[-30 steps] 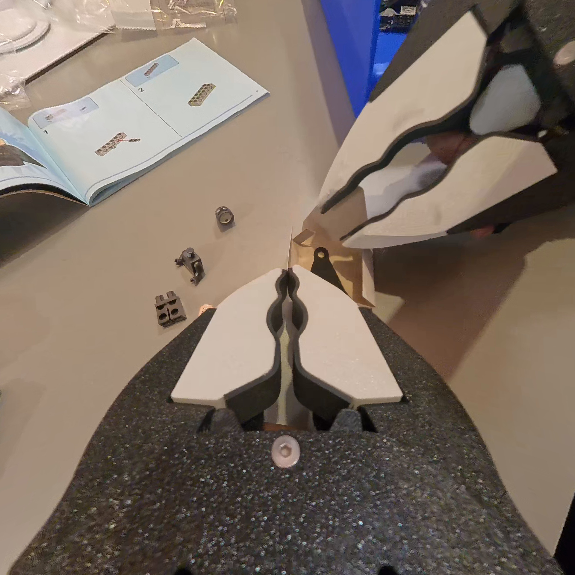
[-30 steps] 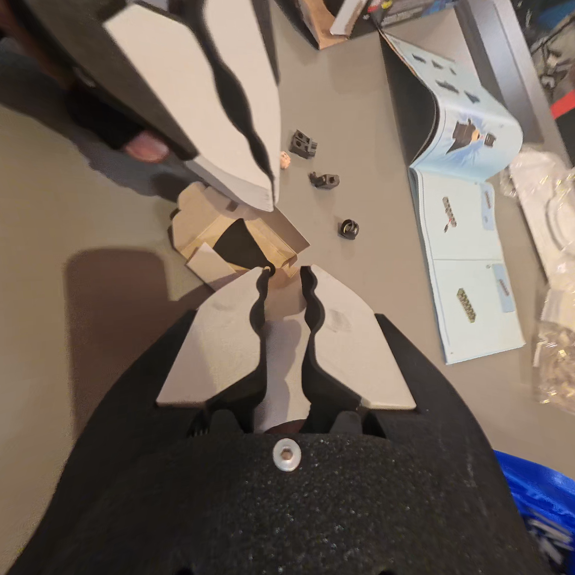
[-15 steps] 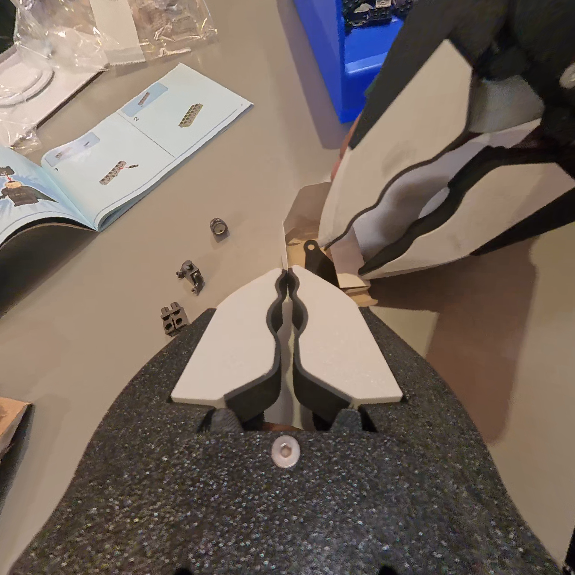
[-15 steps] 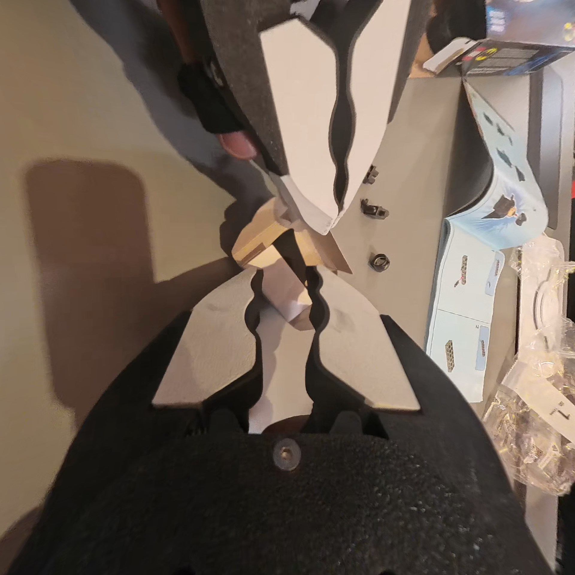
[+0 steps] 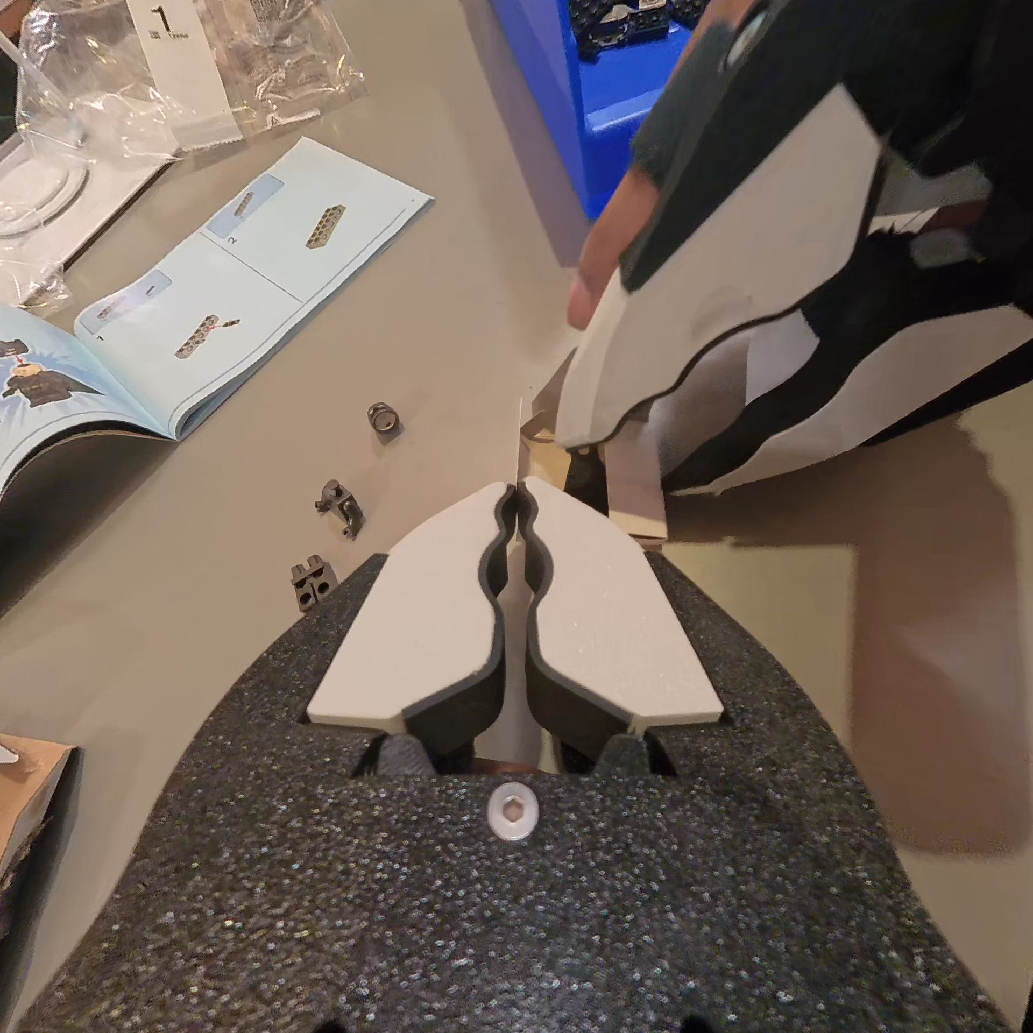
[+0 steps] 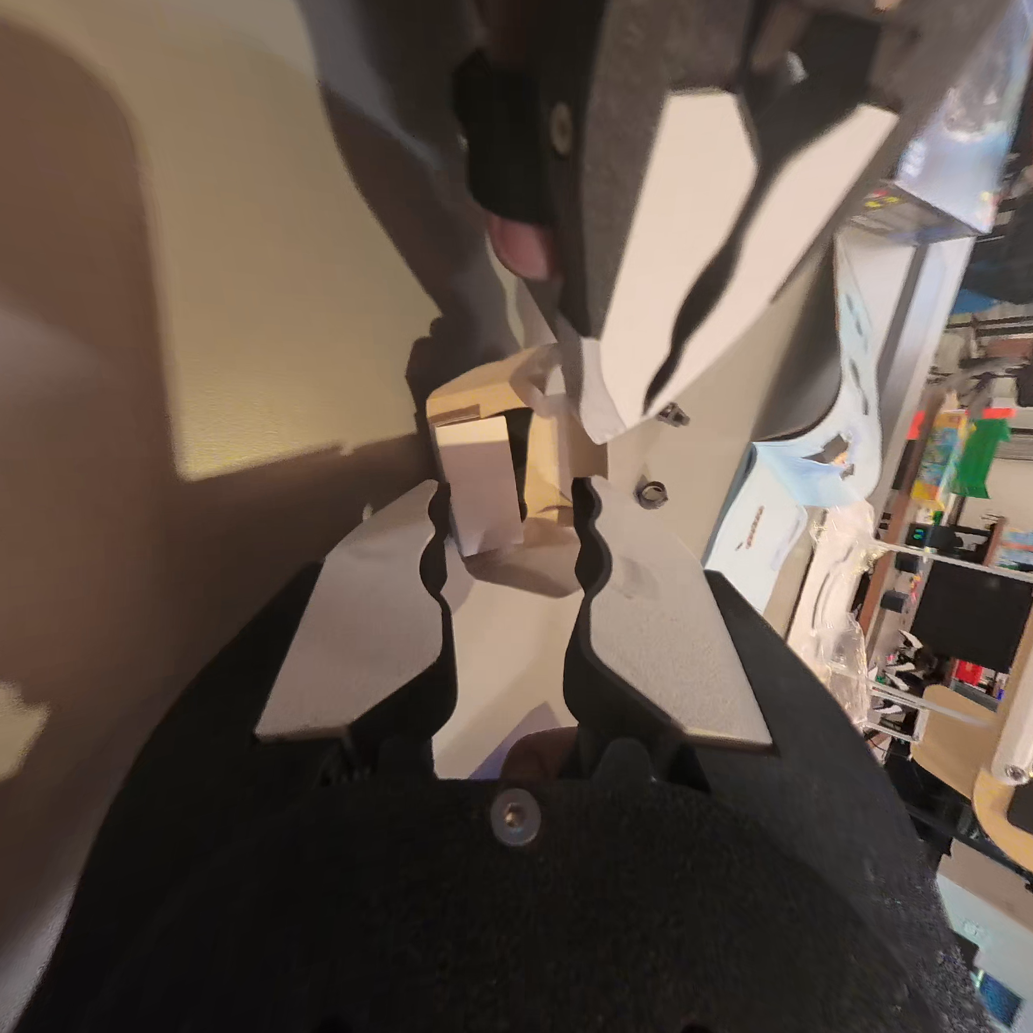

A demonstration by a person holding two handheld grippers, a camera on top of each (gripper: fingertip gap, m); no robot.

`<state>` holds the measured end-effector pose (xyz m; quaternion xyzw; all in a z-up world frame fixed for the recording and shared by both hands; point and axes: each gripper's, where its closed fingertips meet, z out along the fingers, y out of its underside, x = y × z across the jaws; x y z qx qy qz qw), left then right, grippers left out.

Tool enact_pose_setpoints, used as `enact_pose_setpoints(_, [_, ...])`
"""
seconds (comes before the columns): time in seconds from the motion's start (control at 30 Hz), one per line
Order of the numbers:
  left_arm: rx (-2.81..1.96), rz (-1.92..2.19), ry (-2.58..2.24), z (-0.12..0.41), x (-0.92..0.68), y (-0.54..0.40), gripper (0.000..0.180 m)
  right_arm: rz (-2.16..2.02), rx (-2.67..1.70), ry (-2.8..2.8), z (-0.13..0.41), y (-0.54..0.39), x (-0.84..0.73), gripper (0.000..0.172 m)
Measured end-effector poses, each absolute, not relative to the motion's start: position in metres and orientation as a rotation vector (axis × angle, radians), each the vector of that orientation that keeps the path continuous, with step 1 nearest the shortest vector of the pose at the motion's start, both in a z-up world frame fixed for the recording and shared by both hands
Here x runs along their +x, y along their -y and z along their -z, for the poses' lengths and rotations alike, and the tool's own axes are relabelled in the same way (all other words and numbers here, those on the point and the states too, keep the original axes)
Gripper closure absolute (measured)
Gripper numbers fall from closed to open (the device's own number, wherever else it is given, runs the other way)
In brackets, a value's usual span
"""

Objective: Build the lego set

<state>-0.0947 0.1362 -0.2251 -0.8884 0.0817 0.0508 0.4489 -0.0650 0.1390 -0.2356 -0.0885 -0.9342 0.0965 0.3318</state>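
The left tool (image 5: 517,486) is clamping, jaws fully together, a thin white flap of the small opened cardboard box (image 6: 475,402), which is sitting on the worktop (image 5: 447,279) between the two tools. The right tool (image 6: 508,492) is standing wide, its jaws having spread since a second ago. Another white flap (image 6: 483,503) is lying between its fingers against one pad, and the other pad is standing clear, so nothing is being gripped there. A black piece (image 5: 584,475) is showing inside the box. Lying just left are a dark ring (image 5: 383,416), a bracket (image 5: 341,506) and a leg piece (image 5: 312,581). Farther off are an open booklet (image 5: 251,279), plastic bags (image 5: 167,72) and a blue bin (image 5: 603,84). Nothing is obstructing either tool.
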Motion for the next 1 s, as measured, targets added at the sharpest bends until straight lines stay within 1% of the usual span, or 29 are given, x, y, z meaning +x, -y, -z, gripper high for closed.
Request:
enact_pose_setpoints(0.1, [-2.185, -0.124, -0.213, 0.223, -0.093, -0.137, 0.180, -0.192, -0.251, 2.475, 0.242, -0.142, -0.068, 0.129])
enact_pose_setpoints(0.17, [-2.178, -0.132, -0.205, 0.222, -0.095, -0.136, 0.180, -0.185, -0.270, 2.505, 0.245, -0.142, -0.066, 0.135])
enact_pose_setpoints(0.3, [-2.174, -0.116, -0.180, 0.222, -0.098, -0.134, 0.180, -0.195, -0.296, 2.520, 0.248, -0.142, -0.064, 0.139])
enact_pose_setpoints(0.63, [-2.187, -0.112, -0.143, 0.226, -0.101, -0.135, 0.180, -0.092, -0.307, 2.444, 0.250, -0.154, -0.055, 0.141])
enact_pose_setpoints(0.93, [-2.180, -0.140, -0.194, 0.223, -0.094, -0.138, 0.180, -0.138, -0.318, 2.446, 0.245, -0.145, -0.053, 0.141])
enact_pose_setpoints(1.0, [-2.171, -0.143, -0.216, 0.222, -0.091, -0.138, 0.180, -0.154, -0.337, 2.439, 0.242, -0.143, -0.056, 0.138])
